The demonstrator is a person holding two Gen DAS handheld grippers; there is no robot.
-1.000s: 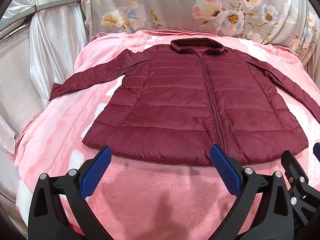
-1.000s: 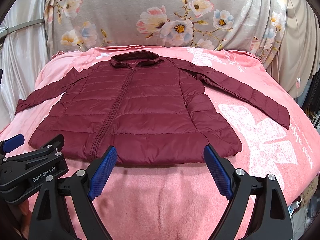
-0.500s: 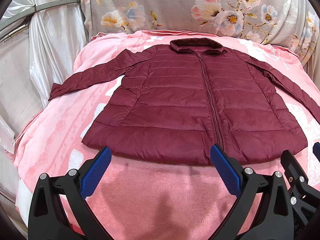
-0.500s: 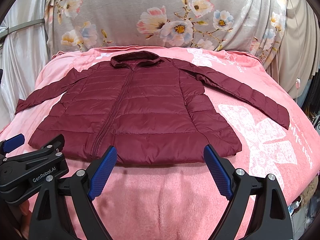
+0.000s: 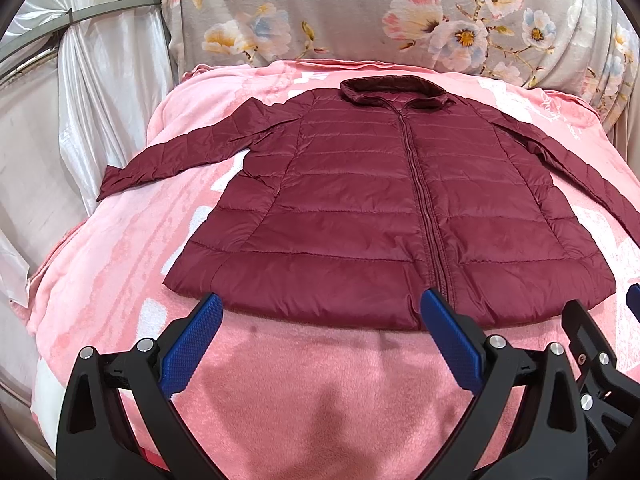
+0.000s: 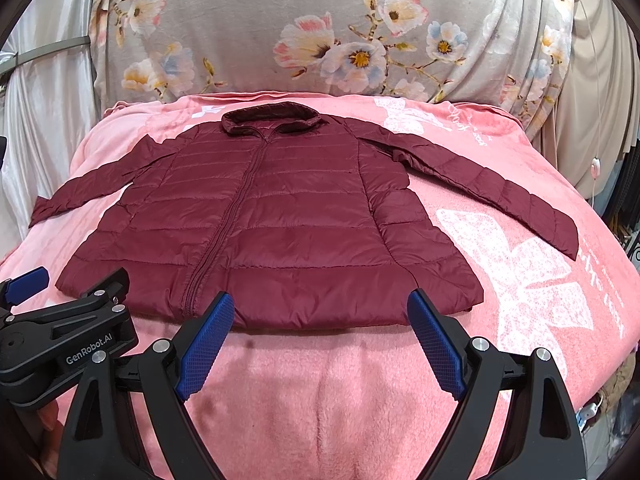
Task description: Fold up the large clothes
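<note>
**Slippery jacket, nothing gripped yet**

The jacket lies flat, zipped, sleeves spread, on the pink blanket (over what looks like a bed). The left tongs and right tongs both gape empty near its hem. Judging by the shiny padded fabric, a shallow pinch could slip, or one layer might lift alone and bunch the fold

Jacket flat on blanket
</note>
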